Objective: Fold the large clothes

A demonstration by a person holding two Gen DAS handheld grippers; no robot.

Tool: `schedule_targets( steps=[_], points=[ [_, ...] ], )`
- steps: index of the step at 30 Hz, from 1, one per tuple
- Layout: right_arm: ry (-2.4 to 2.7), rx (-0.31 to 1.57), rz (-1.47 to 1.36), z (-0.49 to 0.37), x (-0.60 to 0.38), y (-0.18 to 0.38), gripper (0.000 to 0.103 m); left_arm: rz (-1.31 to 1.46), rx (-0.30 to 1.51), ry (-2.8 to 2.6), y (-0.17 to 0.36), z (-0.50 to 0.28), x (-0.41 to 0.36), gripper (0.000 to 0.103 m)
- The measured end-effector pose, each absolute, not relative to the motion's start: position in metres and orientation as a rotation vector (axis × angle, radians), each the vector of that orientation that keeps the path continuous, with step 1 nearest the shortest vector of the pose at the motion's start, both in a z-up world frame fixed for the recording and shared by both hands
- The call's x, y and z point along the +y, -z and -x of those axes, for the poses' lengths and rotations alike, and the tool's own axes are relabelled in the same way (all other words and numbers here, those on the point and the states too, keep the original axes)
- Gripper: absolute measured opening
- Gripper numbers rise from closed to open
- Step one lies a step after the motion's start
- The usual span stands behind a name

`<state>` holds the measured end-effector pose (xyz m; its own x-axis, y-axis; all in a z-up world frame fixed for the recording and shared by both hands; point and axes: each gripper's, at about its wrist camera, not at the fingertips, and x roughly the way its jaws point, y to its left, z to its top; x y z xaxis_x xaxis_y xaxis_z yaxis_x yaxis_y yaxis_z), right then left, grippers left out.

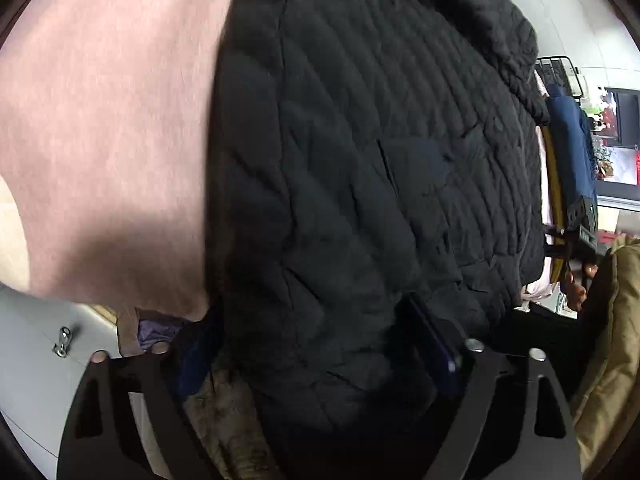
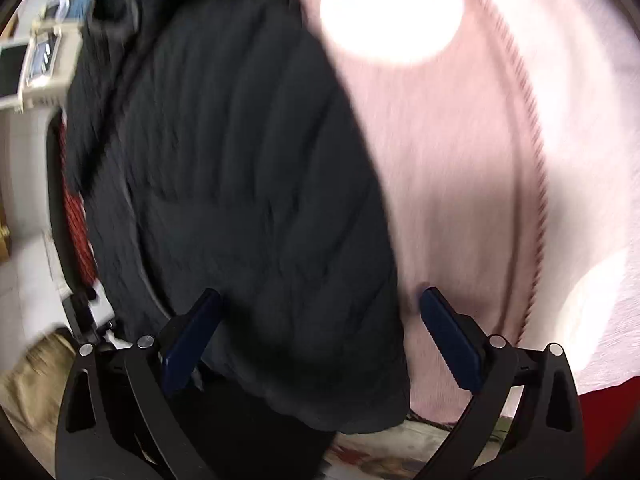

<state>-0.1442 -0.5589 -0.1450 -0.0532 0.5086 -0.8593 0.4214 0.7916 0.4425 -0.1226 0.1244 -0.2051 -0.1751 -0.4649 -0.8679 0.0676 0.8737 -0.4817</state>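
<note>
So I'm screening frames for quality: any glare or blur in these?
Right wrist view: smeared by motion blur, with a blown-out glare patch on the pink cloth. Left wrist view: sharper on the black jacket, small glare at top, fisheye bending at edges.

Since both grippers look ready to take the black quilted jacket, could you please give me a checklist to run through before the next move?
1. Right gripper open around the black quilted jacket hem: ok, jaws wide, fabric between them.
2. Left gripper open over the jacket edge: ok, though one blue pad is mostly hidden.
3. Jacket lying flat on the pink cloth: ok.
4. Firm grip already made: not ok, neither gripper closed.
5. Only one layer between the fingers: cannot tell.
6. Pictures sharp enough to judge depth: not ok, right view blurred.
</note>
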Motion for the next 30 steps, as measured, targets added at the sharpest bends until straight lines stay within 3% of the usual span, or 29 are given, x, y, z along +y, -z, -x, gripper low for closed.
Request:
schedule_targets(
  steps=[3, 6, 10, 13, 16, 30],
  points=[
    [-0.103, 1.681, -0.712, 0.156, -0.549, 0.144, 0.096, 0.35, 1.675, 0.479, 0.202, 0.122, 0.128, 0.067],
    [-0.116, 1.711, -0.729, 0.174, -0.544, 0.138, 0.083, 0.336, 1.67, 0.487, 0.197, 0.117, 0.122, 0.058],
    [-0.137, 1.73, -0.707, 0.188, -0.534, 0.135, 0.048, 0.326, 1.678, 0.513, 0.193, 0.11, 0.104, 0.037],
    [-0.141, 1.717, -0.698, 0.183, -0.512, 0.133, 0.028, 0.31, 1.686, 0.531, 0.188, 0.105, 0.095, 0.023],
    [-0.138, 1.693, -0.601, 0.165, -0.482, 0.124, 0.018, 0.292, 1.675, 0.546, 0.176, 0.098, 0.09, 0.017],
    [-0.145, 1.359, -0.437, 0.038, -0.482, 0.041, 0.011, 0.24, 1.344, 0.546, 0.102, -0.053, 0.053, 0.01]
  ],
)
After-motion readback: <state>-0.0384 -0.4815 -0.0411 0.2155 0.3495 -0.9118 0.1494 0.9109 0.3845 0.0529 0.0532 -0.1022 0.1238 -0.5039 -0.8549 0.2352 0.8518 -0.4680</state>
